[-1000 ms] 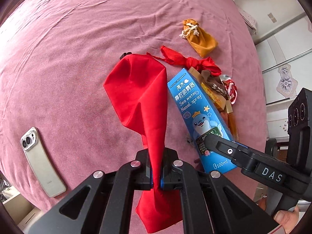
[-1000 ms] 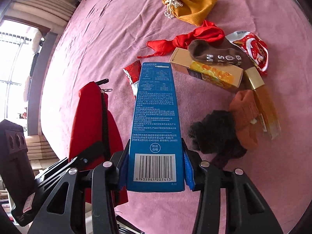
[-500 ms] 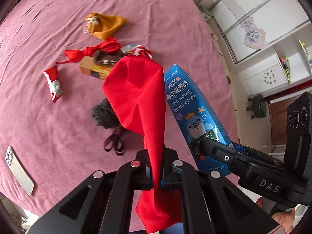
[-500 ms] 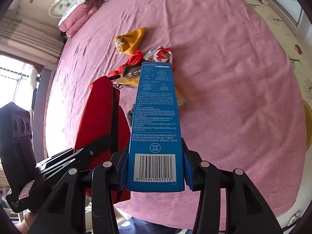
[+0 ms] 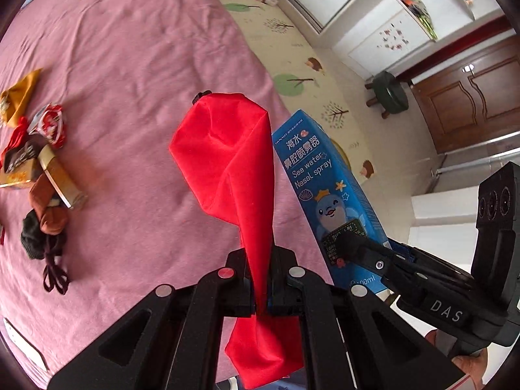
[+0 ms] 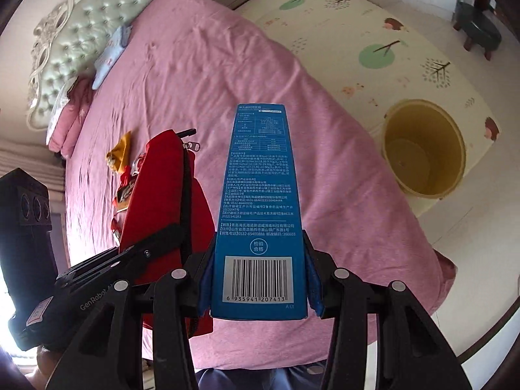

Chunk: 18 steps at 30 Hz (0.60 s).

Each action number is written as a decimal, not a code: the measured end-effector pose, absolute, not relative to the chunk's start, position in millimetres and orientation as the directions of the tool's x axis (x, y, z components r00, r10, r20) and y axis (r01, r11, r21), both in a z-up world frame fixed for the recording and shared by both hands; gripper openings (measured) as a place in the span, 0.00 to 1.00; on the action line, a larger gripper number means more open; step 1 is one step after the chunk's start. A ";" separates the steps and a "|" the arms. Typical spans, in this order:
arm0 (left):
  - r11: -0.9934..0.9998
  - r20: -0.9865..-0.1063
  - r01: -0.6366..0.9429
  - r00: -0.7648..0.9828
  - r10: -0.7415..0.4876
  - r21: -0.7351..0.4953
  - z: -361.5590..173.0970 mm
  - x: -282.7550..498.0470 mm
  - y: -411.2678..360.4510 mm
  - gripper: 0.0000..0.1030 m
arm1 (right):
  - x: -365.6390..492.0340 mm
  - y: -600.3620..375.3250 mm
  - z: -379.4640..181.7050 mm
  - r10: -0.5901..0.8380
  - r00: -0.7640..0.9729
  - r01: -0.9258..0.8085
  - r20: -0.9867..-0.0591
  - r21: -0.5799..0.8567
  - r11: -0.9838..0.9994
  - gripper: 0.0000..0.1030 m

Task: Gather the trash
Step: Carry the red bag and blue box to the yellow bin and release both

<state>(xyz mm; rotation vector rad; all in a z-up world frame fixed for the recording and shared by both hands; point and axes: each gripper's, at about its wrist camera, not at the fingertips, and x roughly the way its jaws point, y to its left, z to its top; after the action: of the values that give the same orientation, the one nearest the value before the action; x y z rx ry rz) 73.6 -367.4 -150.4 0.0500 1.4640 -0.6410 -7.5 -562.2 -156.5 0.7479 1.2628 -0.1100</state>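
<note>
Both grippers clamp — left gripper (image 5: pixel 260 287) red pouch (image 5: pixel 227 149), right gripper (image 6: pixel 258 287) blue box (image 6: pixel 260 195).

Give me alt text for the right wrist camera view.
The right gripper clamps a blue nasal spray box above a pink bed. An empty yellow bin stands on the floor mat to the right; the left gripper holds a red pouch alongside.

Matt red cloth pouch (image 5: pixel 227 159), glossy blue cardboard box (image 6: pixel 260 208), soft pink bedspread (image 6: pixel 195 65).
</note>
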 end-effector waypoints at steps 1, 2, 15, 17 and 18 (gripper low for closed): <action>0.821 -0.929 0.454 -0.042 -0.369 -0.347 -152.2 71.4 -383.4 0.04 | -14.8 -576.1 -158.8 0.311 0.338 0.492 -0.888 0.448 0.746 0.43; 0.808 -0.929 0.476 -0.055 -0.366 -0.347 -154.8 69.6 -396.9 0.04 | -20.8 -588.7 -161.4 0.305 0.343 0.516 -0.889 0.449 0.729 0.43; 0.629 -0.923 0.680 -0.219 -0.318 -0.378 -197.3 49.4 -572.8 0.04 | -88.3 -743.9 -194.7 0.172 0.387 0.758 -0.906 0.419 0.500 0.43; 0.606 -0.920 0.698 -0.224 -0.322 -0.382 -199.2 48.3 -594.3 0.04 | -88.3 -760.5 -195.8 0.146 0.365 0.776 -0.920 0.387 0.498 0.43; 0.596 -0.918 0.703 -0.229 -0.325 -0.387 -199.6 48.2 -603.6 0.04 | -87.7 -767.2 -195.0 0.129 0.363 0.781 -0.923 0.376 0.498 0.43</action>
<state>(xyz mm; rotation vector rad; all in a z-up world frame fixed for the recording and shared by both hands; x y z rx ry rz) 48.2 -603.6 -199.6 0.3327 1.5237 -0.9849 -87.7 -767.2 -195.0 0.9879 1.1455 -0.5224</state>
